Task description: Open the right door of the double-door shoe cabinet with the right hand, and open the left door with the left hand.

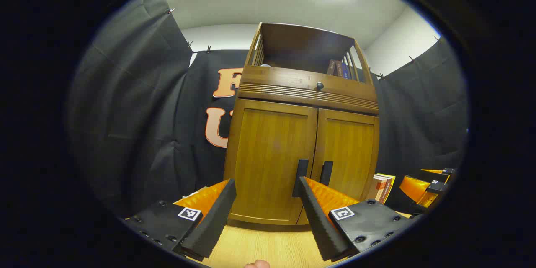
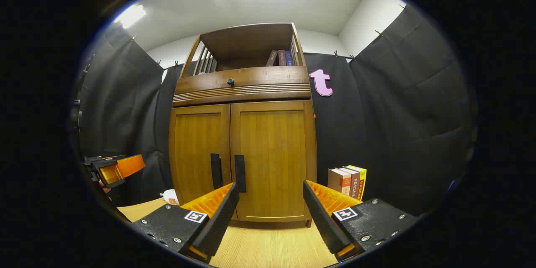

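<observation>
The wooden shoe cabinet stands on a light wood surface with both doors shut. In the left gripper view its left door (image 1: pixel 268 150) and right door (image 1: pixel 349 150) meet at two dark vertical handles (image 1: pixel 301 176) (image 1: pixel 326 172). My left gripper (image 1: pixel 266 184) is open in front of the left door, apart from it. The right gripper view shows the left door (image 2: pixel 197 150), the right door (image 2: pixel 274 155) and their handles (image 2: pixel 215 170) (image 2: pixel 240 173). My right gripper (image 2: pixel 271 187) is open before the right door, holding nothing. The other gripper appears at the edge of each view (image 1: pixel 423 188) (image 2: pixel 115 169).
A drawer with a round knob (image 2: pixel 230 81) sits above the doors, under an open shelf holding books (image 2: pixel 282 57). A few upright books (image 2: pixel 347 181) stand right of the cabinet. A small white object (image 2: pixel 171 197) lies at its left foot. Black cloth walls surround it.
</observation>
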`<state>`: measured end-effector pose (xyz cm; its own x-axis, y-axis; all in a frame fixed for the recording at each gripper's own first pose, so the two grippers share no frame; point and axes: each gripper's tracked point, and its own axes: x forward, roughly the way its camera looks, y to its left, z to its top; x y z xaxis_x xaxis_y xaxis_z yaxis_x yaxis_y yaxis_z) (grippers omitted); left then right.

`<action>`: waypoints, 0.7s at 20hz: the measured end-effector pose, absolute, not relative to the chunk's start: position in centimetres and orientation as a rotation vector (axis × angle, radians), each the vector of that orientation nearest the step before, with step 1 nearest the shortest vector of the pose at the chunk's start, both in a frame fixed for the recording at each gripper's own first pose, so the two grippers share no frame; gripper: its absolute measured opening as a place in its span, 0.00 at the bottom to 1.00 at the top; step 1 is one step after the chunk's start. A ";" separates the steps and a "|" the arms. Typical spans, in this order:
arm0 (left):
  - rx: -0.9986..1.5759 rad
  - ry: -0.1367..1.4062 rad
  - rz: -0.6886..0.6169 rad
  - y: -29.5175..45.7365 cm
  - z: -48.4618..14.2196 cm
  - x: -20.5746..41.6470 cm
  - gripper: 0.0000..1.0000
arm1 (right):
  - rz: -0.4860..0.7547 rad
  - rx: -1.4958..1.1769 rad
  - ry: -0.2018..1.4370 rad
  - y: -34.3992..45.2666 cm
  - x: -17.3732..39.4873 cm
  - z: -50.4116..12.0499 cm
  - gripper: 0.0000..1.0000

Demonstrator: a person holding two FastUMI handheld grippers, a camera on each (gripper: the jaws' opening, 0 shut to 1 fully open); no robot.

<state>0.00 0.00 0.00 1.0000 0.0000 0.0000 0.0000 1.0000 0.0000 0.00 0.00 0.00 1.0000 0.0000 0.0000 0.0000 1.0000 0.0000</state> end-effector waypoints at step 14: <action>0.019 -0.008 0.001 0.6 0.3 0.1 0.93 | -0.002 0.011 0.004 0.4 0.4 -0.1 0.98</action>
